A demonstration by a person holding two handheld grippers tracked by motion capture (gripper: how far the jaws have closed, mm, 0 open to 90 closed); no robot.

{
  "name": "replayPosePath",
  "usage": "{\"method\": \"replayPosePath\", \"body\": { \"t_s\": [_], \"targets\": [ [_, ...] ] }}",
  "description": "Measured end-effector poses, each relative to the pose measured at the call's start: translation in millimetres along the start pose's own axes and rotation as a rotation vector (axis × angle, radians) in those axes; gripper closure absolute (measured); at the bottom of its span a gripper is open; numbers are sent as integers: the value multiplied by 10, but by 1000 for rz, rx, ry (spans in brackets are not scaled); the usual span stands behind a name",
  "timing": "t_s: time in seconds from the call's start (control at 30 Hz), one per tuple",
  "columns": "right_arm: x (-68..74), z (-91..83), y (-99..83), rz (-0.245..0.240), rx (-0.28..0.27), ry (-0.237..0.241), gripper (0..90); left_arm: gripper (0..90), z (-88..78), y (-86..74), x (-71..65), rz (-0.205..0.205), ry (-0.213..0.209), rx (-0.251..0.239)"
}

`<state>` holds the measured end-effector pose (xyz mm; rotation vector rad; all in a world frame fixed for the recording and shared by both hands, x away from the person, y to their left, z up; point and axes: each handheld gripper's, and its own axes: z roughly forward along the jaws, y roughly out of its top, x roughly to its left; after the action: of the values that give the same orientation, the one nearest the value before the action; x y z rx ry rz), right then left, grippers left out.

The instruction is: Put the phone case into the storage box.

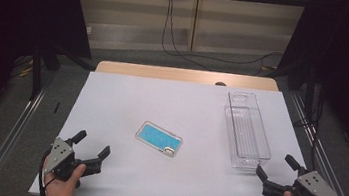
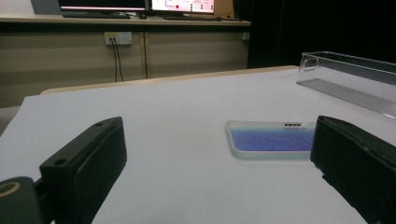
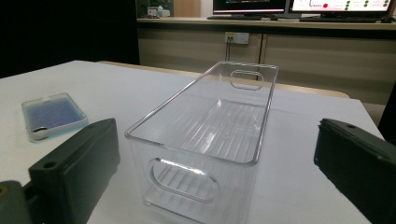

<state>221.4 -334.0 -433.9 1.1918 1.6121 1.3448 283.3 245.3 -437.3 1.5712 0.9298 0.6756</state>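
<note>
Phone case (image 1: 158, 139) btwn low, wide-jawed left gripper (image 1: 91, 144) & right gripper (image 1: 277, 167).

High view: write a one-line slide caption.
Two open hand-held grippers flank a blue phone case and clear bin.

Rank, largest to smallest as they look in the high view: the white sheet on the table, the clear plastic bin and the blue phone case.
1. White paper sheet, by far the largest.
2. Clear rectangular plastic bin.
3. Blue phone case, smallest.
</note>
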Motion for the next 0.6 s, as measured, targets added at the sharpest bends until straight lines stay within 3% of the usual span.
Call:
{"method": "replayPosePath", "body": {
  "t_s": [0.6],
  "targets": [
    [15, -24, -16, 19, 0, 11, 0, 34, 12, 10, -63, -10, -31, 12]
  ]
}}
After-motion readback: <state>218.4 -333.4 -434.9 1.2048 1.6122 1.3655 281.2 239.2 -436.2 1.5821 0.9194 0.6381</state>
